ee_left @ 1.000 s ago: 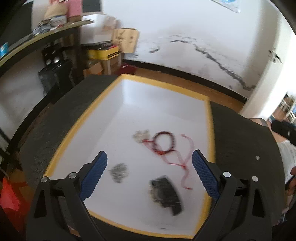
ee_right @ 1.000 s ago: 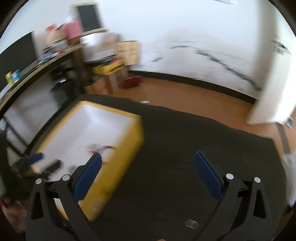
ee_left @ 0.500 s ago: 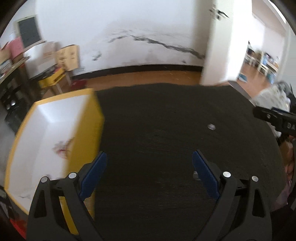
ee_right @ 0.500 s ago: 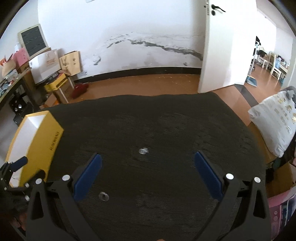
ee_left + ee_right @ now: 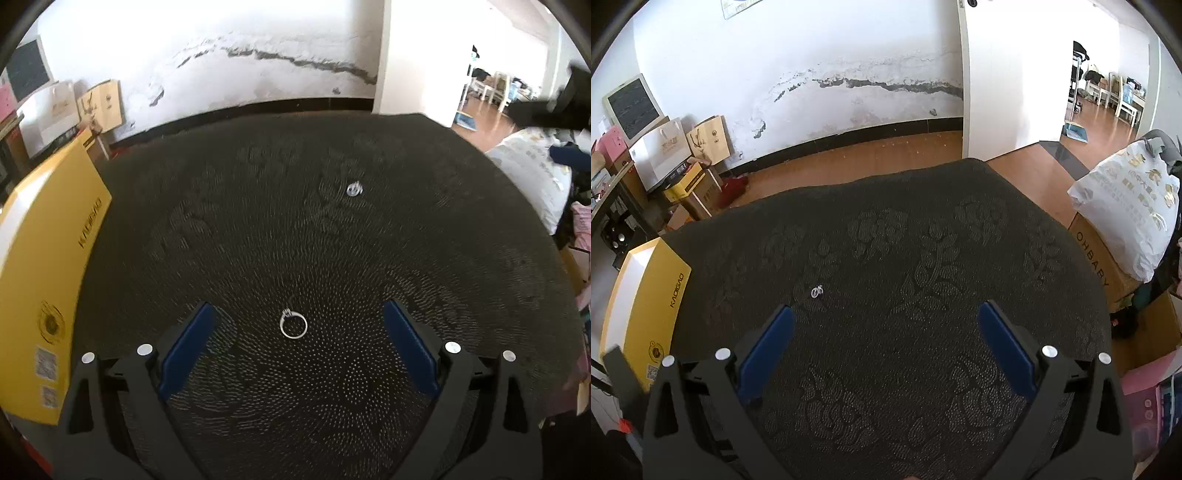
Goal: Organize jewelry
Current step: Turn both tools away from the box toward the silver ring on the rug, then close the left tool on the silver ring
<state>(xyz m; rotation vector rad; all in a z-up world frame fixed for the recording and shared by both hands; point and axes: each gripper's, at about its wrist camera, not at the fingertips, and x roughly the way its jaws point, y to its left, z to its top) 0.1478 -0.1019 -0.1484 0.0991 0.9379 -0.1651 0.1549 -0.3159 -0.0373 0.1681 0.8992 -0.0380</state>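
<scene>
Since a second ago the left gripper (image 5: 295,332) has swung off the yellow box (image 5: 48,266), where it was looking down at the bracelet and other pieces inside. Now it's low over the dark patterned tablecloth (image 5: 332,240), with the box off at 9 o'clock in its view. Half a second back the cloth between its fingers was bare, and now a silver ring (image 5: 293,326) lies flat right between the blue pads (image 5: 186,347), touching neither. Jaws are spread wide, nothing held.

A second ring (image 5: 354,189) with a small setting sits further out on the cloth at about 1 o'clock from the first, well apart from it. The left view is a bit smeared with motion blur, so I can't make out fine detail on either.

The right gripper (image 5: 886,339) is also wide open and empty, held higher over the same cloth. Its view shows just one ring, at about 11 o'clock near the left fingertip (image 5: 768,339), not touching it. The yellow box sits at 9 o'clock at the table's edge, lettering on its side, white inside. Contents aren't visible from either view.
</scene>
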